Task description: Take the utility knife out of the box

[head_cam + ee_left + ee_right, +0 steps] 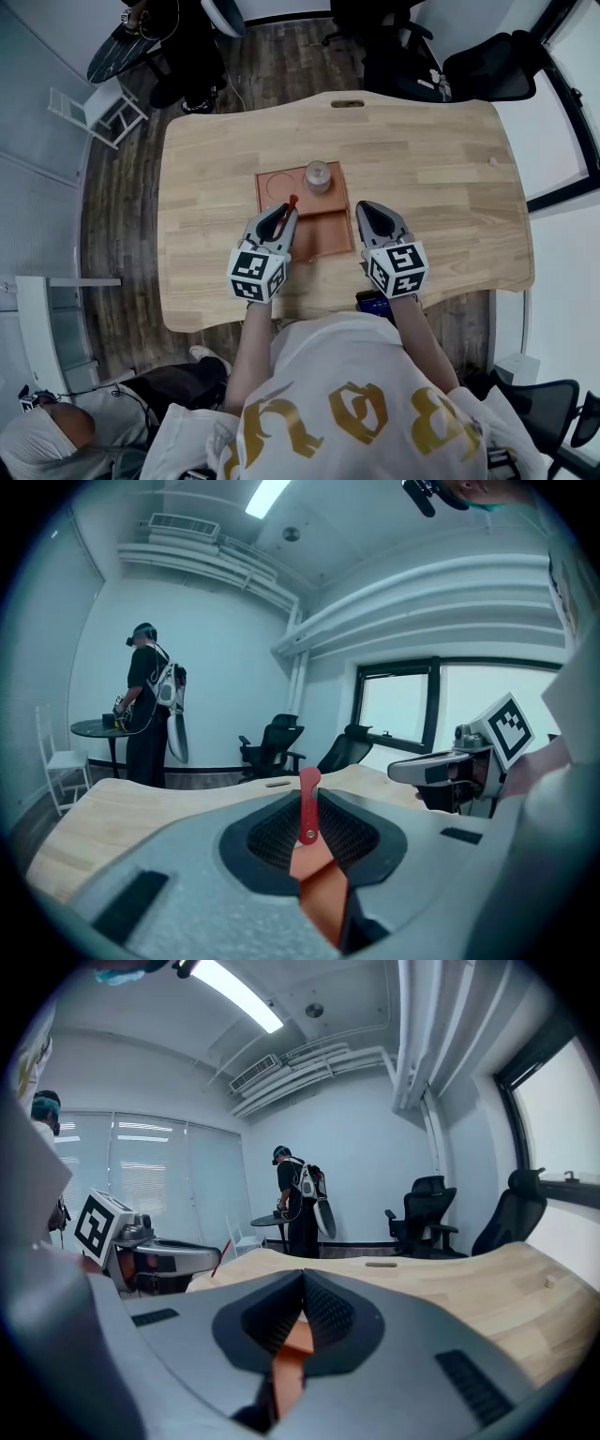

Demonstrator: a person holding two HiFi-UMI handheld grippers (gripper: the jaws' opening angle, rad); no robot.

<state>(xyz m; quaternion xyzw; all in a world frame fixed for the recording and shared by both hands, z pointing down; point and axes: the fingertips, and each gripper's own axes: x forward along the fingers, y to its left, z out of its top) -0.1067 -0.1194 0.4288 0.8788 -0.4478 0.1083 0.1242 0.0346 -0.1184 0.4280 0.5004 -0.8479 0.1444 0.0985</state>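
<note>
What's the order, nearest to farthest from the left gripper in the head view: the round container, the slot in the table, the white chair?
1. The round container, in the box's far right corner, just ahead of the left gripper.
2. The slot, by the table's far edge.
3. The white chair, off the table, far left.

The table (441, 187) is pale matt wood; the utility knife (307, 808) smooth red plastic.

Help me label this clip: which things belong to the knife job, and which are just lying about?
Part of the job:
utility knife, clamped in the left claw
brown box
right claw, shut, empty

Lying about:
small jar standing in the box
wooden table
office chairs
</note>
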